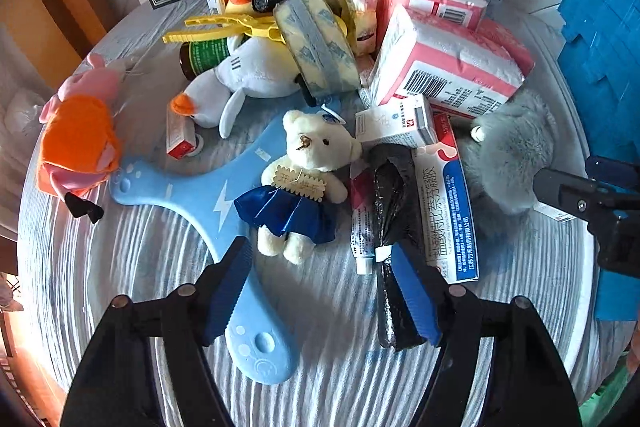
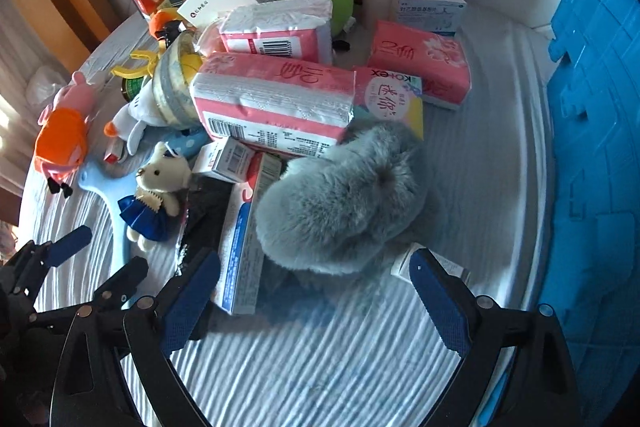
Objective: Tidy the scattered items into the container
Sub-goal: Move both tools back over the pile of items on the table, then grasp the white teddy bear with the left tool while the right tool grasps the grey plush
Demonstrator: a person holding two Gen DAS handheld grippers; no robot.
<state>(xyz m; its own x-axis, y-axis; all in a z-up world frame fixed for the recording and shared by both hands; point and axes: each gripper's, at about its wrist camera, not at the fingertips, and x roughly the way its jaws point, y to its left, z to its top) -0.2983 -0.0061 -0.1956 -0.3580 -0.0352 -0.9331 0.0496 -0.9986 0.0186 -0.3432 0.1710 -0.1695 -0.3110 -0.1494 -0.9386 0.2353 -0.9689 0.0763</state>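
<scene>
**Both grippers descending on pile, nothing gripped**

Approaching a heap of toys, tissue packs and boxes lying on a striped bed (image 2: 360, 367). Blue crate (image 2: 600, 147) standing at the bed's right edge, well apart from most of the heap.

Left gripper (image 1: 320, 291) pointing steeply down, jaws parted and empty. Straddling the space just below the bear (image 1: 304, 183), which is lying on its back on a blue hanger (image 1: 192, 195), long axis running from the fingers up toward the pile, head farthest away. Left finger (image 1: 226, 291) overlapping the hanger; right finger (image 1: 416, 299) overlapping a black bag (image 1: 390, 219). Bear lying nearer this hand than the other.

Right gripper (image 2: 316, 299) also pointing steeply down, jaws spread wide and empty. Grey plush (image 2: 340, 203) lying directly ahead of the fingers, bulk fitting between them, long axis slanting toward the crate side. White box (image 2: 244, 251) lying just beside the left finger (image 2: 188, 299).

Judging next need: lowering further before closing; risking catching the hanger or bag along with the bear.
</scene>
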